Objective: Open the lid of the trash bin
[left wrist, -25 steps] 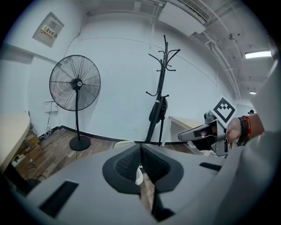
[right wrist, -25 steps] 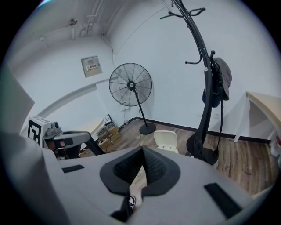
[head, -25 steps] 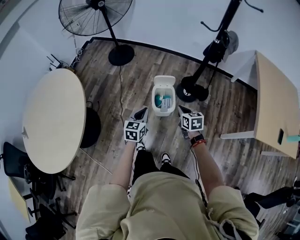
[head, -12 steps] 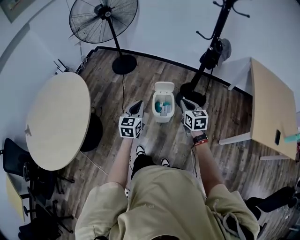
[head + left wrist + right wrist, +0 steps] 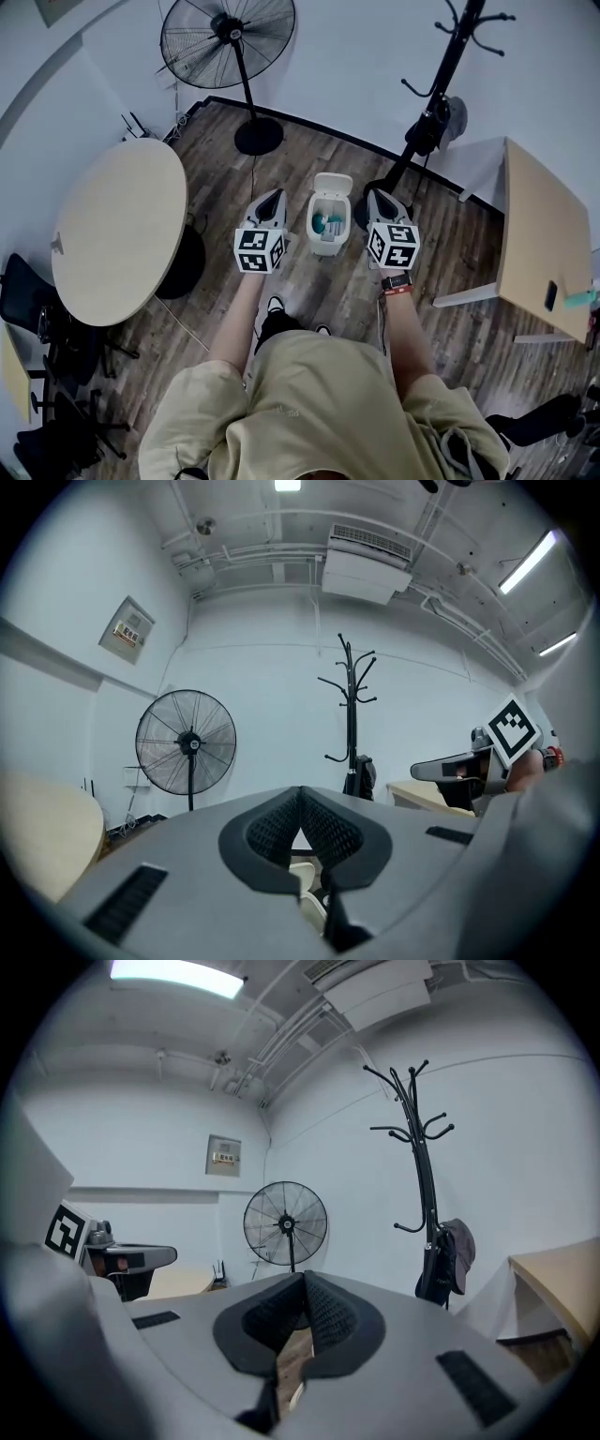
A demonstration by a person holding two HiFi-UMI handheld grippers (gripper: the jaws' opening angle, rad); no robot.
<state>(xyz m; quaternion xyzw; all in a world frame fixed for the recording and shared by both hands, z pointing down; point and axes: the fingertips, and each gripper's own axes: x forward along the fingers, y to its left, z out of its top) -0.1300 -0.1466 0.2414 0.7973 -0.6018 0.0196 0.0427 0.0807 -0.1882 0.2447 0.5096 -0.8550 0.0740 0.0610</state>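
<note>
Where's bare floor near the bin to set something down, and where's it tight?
Bare wood floor lies between the trash bin, the round table and the fan base; more lies between the bin and the person's shoes. Tight on the bin's right, beside the coat rack.

- trash bin [image 5: 327, 247] white, teal and grey bits inside;
- left gripper [image 5: 273, 196] and right gripper [image 5: 375, 196] grey; jaws lined with black ribbed texture; the cube [image 5: 260, 250] on each patterned in black-and-white squares;
- floor [image 5: 309, 292] dark brown wood planks;
- round table [image 5: 112, 234] pale beige;
- fan [image 5: 232, 21] and coat stand [image 5: 423, 1176] black;
- shirt [image 5: 319, 403] khaki;
- wristband [image 5: 397, 287] red;
- walls [image 5: 356, 66] white.
</note>
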